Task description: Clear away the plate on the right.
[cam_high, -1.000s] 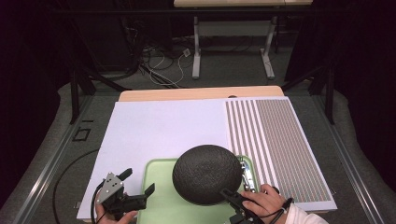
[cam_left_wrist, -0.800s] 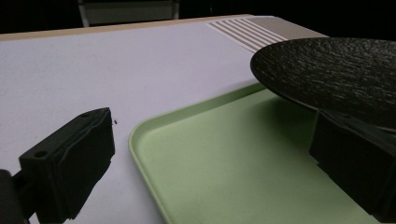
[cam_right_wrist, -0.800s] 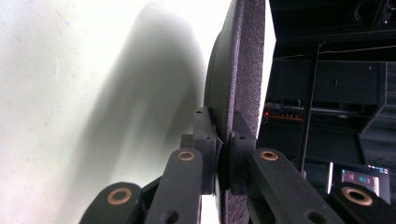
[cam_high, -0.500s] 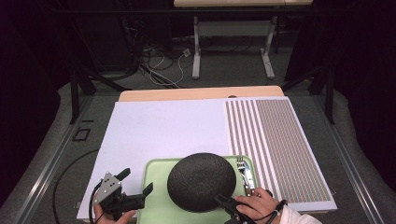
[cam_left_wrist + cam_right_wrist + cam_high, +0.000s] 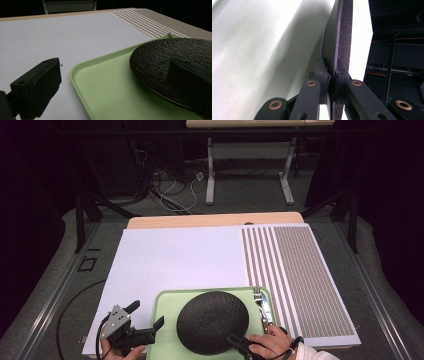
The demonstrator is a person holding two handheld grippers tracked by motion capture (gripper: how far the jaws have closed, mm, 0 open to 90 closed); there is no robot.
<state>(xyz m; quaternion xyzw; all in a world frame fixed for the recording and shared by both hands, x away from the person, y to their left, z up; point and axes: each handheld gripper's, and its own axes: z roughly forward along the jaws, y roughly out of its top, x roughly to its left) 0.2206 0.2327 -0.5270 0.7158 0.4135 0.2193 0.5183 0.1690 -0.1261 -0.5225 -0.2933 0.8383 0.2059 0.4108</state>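
one plate (image 5: 212, 321) sits over the near edge of the green tray (image 5: 167, 300), pinched at its rim by your right gripper (image 5: 235, 340); lower it flat and slowly. your left gripper (image 5: 147, 322) stays wide, empty.

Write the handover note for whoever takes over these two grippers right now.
Right gripper: shut on the near rim of the round black textured plate, rim pinched between its two pads.
Left gripper: open, holds nothing, jaws either side of the near left corner of the pale green plastic tray.
Things: the plate is over the tray, tilted in the left gripper view; whether it touches the tray I cannot tell. A metal fork lies along the tray's right edge.
Done: plate gripped and brought over the tray.
Left: probably set the plate flat on the tray and release.
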